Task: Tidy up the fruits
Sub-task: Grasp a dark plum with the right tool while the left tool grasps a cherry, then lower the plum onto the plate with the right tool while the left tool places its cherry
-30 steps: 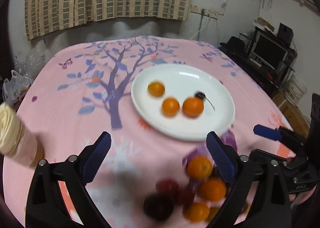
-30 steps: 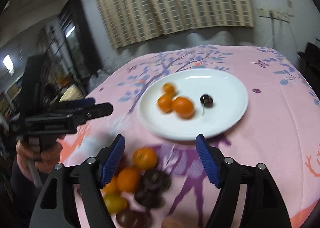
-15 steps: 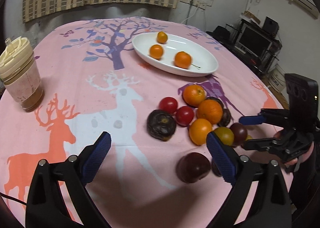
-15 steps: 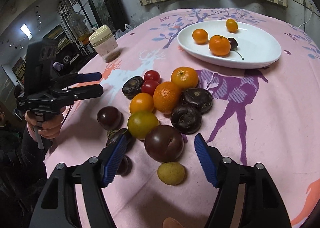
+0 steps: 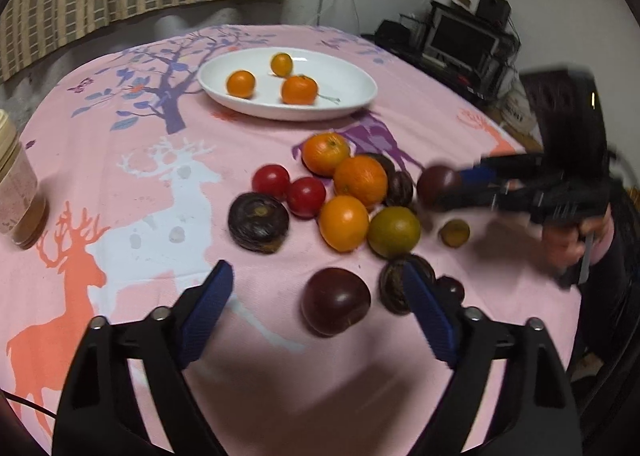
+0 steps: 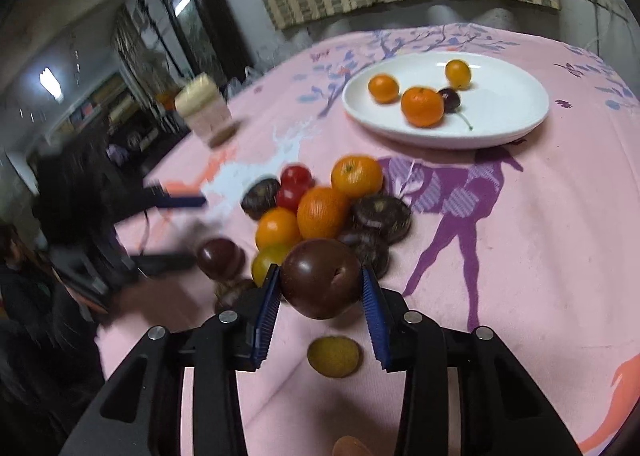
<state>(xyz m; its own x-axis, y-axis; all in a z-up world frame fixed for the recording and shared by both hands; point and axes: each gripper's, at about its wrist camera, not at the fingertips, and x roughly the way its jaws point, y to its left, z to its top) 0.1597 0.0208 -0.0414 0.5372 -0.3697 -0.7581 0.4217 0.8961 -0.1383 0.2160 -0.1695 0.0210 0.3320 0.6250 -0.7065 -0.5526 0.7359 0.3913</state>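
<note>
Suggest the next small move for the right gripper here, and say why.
Probably carry the dark plum toward the white plate. The right gripper has its blue fingers against both sides of the plum, apparently lifted off the cloth. The plate has bare room beside its oranges and cherry.

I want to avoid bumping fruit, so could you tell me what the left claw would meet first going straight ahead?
Probably the dark plum lying just ahead between the open left claw fingers; depth is uncertain.
</note>
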